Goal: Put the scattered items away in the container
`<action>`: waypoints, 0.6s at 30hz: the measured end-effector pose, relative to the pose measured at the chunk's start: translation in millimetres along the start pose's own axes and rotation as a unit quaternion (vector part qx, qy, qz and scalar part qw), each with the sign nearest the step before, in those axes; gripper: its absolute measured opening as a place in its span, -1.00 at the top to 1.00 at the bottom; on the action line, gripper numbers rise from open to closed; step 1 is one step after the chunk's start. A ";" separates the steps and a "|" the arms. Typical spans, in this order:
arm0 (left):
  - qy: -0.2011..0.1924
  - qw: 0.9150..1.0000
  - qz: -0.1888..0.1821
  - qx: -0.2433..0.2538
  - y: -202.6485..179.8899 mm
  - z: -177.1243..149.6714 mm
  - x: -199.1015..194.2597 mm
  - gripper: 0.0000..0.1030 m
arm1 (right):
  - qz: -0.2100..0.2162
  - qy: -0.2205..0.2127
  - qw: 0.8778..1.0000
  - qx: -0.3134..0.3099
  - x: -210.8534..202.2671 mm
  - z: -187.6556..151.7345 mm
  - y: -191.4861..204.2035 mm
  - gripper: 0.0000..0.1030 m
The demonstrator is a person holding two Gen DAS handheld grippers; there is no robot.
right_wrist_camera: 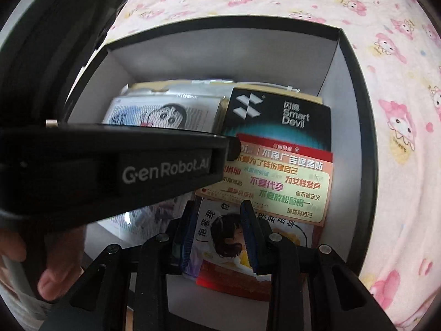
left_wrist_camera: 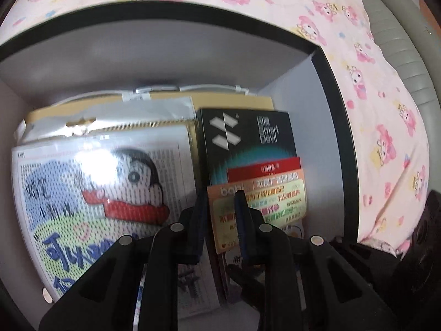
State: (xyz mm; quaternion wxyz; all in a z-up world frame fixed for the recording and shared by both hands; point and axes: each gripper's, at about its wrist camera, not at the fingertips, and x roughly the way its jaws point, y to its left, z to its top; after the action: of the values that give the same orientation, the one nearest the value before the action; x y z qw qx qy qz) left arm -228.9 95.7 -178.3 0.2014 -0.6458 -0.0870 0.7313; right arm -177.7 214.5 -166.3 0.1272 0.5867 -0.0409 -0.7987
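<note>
A black-rimmed box [left_wrist_camera: 165, 11] [right_wrist_camera: 220, 23] with white inner walls stands on the bed. It holds a bagged cartoon picture kit [left_wrist_camera: 96, 187] [right_wrist_camera: 165, 113], a black "Smart Devil" box [left_wrist_camera: 248, 132] [right_wrist_camera: 275, 115] and an orange sticker card [left_wrist_camera: 275, 201] [right_wrist_camera: 275, 184]. A packet with a cartoon girl [right_wrist_camera: 220, 234] lies at the near end. My left gripper [left_wrist_camera: 220, 197] [right_wrist_camera: 233, 149] points down at the card's left edge, jaws slightly apart, pinching nothing. My right gripper [right_wrist_camera: 218, 204] hovers over the packet, its jaws a little apart and the packet's face showing between them.
A pink cartoon-print sheet [left_wrist_camera: 372, 96] [right_wrist_camera: 399, 110] covers the bed around the box. A red card [left_wrist_camera: 261, 168] sits under the orange one, with brown cardboard and a white cable at the back. A person's hand [right_wrist_camera: 55, 270] grips the left tool.
</note>
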 end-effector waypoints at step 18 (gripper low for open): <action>-0.018 0.999 -0.034 -0.002 14.7 -41.3 -31.5 0.65 | 0.038 0.009 0.999 0.026 -6.9 -13.1 -5.2 0.30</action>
State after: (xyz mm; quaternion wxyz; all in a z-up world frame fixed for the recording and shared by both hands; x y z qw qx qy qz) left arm -188.5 64.1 -161.5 0.2230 -0.6300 -0.1142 0.7351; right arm -164.2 222.4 -165.0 0.1424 0.5953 -0.0825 -0.7865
